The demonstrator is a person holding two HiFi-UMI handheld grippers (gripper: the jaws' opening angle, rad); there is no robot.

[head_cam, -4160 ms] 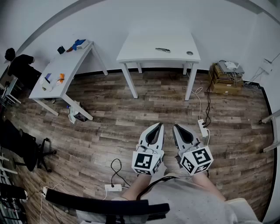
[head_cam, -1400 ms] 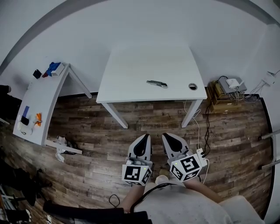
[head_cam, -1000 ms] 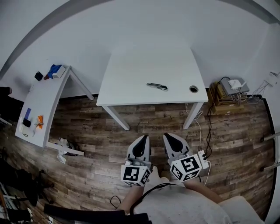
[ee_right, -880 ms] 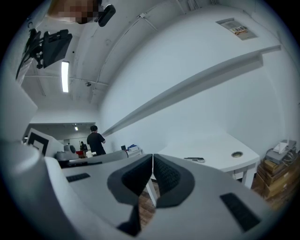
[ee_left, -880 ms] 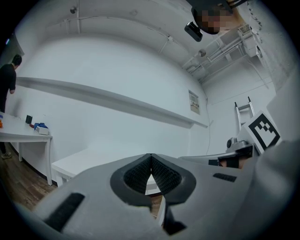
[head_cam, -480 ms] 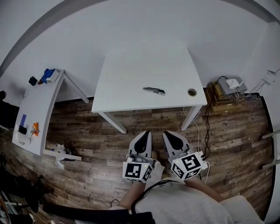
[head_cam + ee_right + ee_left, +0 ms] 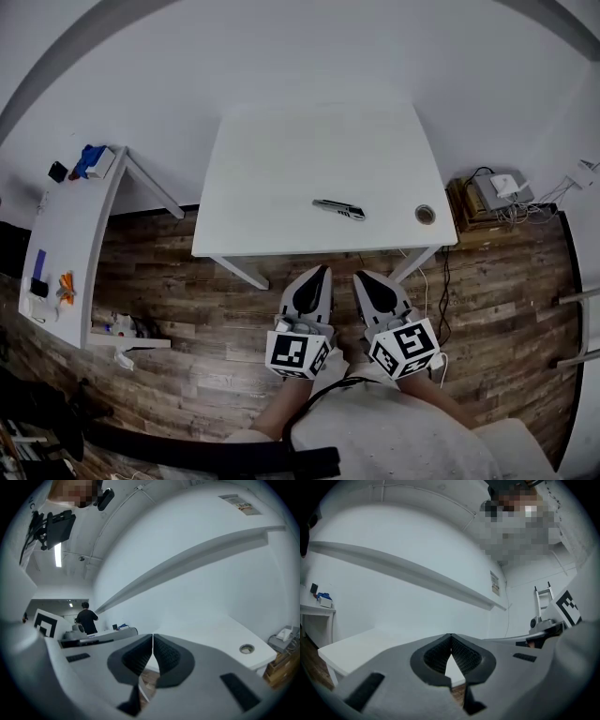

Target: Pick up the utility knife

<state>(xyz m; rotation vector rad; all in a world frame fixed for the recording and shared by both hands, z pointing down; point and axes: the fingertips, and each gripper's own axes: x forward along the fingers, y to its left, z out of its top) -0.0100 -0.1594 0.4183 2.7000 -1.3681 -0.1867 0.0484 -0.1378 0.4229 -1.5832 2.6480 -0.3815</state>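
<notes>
Utility knife: we see it lying flat on the white bench, right of centre and toward the near edge. It is untouched, and the round cable hole is near it on the right.
Left claw: its tips are pressed together with nothing between them, and it sits over the wooden floor just short of the bench's near edge.
Right claw: this one is also closed and empty, beside the left claw. Its own view shows the cable hole but not the knife.
Risk, closed tips: we judge that a claw reaching the knife while shut would push it instead of straddling it, so the claw must spread first.
Risk, sliding: the knife is slim and low on a smooth top. A nudge or an off-centre pinch could send it skating toward the cable hole or spin it out of line.
Risk, angle: both claws look along the bench top. Coming in that flat could catch the bench edge or ride over the knife.
Change since earlier: the bench has drawn much nearer in the head view, and the knife sits lower in frame. The claws, once well apart from the bench, are now at its near edge, and both have stayed closed.
</notes>
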